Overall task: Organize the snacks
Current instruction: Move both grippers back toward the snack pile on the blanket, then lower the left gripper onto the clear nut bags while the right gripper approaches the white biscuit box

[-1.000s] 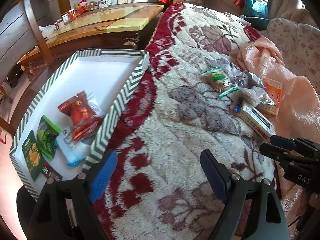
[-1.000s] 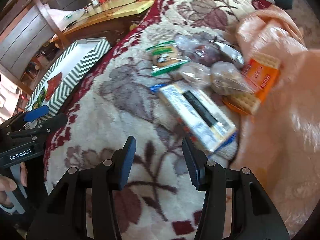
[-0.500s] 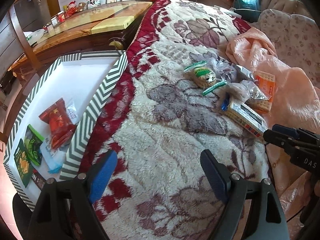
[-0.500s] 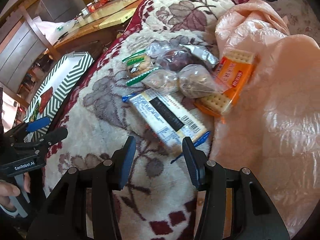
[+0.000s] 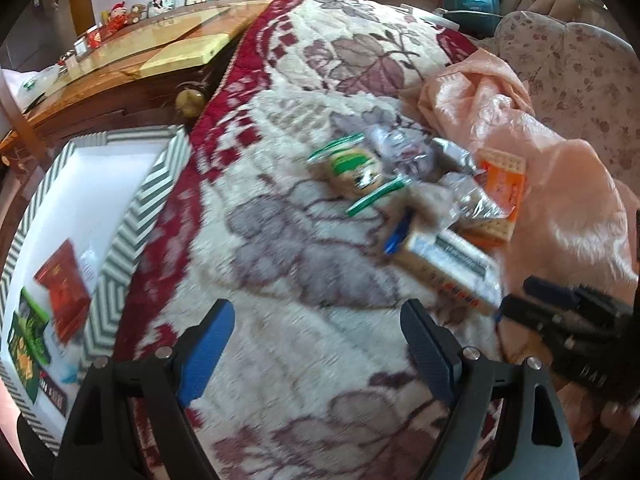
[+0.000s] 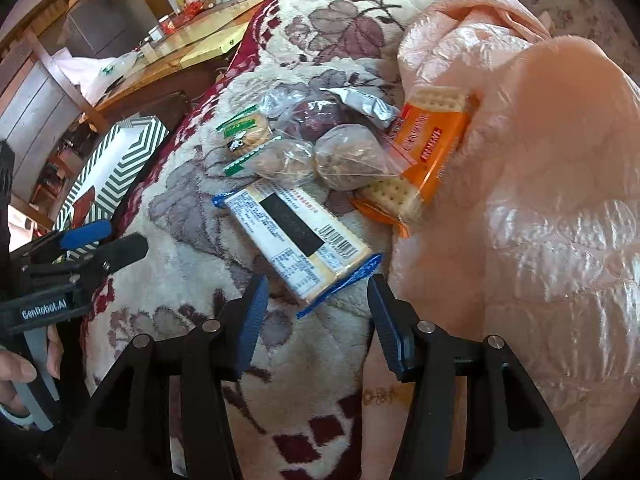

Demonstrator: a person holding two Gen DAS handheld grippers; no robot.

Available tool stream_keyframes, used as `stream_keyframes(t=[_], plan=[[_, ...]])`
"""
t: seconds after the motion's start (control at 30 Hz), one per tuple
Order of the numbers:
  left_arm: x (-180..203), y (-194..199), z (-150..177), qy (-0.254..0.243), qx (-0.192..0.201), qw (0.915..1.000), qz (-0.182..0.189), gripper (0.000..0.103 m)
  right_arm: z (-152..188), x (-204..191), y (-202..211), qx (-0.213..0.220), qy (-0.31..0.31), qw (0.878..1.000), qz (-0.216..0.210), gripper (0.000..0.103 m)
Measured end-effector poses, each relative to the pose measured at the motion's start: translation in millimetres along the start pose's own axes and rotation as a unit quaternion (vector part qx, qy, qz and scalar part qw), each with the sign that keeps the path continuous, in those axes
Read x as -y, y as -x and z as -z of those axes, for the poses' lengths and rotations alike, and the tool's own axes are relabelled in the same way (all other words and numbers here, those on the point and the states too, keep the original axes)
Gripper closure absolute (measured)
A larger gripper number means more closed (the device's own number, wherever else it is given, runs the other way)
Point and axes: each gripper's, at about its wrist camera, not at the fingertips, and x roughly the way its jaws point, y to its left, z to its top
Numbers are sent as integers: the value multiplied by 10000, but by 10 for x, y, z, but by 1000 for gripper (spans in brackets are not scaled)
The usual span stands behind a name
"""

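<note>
L wrist view: my left gripper (image 5: 318,342) is spread wide w/ nothing between the pads, hanging over the floral blanket (image 5: 296,248). Snack pile sits at abt 1 o'clock from it: green-striped cookie pack (image 5: 354,168) farthest left, clear bags behind it, orange cracker pack (image 5: 502,190) at the far right, and the long white biscuit pack (image 5: 448,264) nearest, lying diagonal. Frame is blurred, so labels unreadable. At 9 o'clock the striped box (image 5: 132,216) holds a red packet (image 5: 64,288) and a green packet (image 5: 26,340). The right gripper (image 5: 560,308) pokes in at 3 o'clock, just beside the biscuit pack's near end; pink plastic bag (image 5: 560,208) beyond it. R wrist view: my right gripper (image 6: 316,312) has jaws opening, abt mid-width, empty; white biscuit pack (image 6: 296,236) lies at 12 o'clock w/ its blue crimped end reaching toward the gap between the tips, pads not touching it. Two clear bags of brown snacks (image 6: 348,160) touch its far end, cookie pack (image 6: 244,136) at 11, cracker pack (image 6: 428,148) at 1 resting against the pink bag (image 6: 540,160). Left gripper (image 6: 100,242) shows at 9 o'clock w/ the striped box (image 6: 120,168) behind it.
</note>
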Motion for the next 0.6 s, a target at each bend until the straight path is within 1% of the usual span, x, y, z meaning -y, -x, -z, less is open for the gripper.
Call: stream_keyframes(t=[0.2, 0.37, 0.6], plan=[[221, -139, -256, 50, -159, 9995, 284, 16, 20, 88, -28, -15, -144, 9999, -83, 52], [420, -294, -472, 78, -282, 9987, 420, 16, 34, 138, -76, -59, -254, 9995, -157, 52], [680, -563, -729, 199, -550, 9963, 629, 16, 37, 169, -141, -101, -321, 9990, -287, 52]])
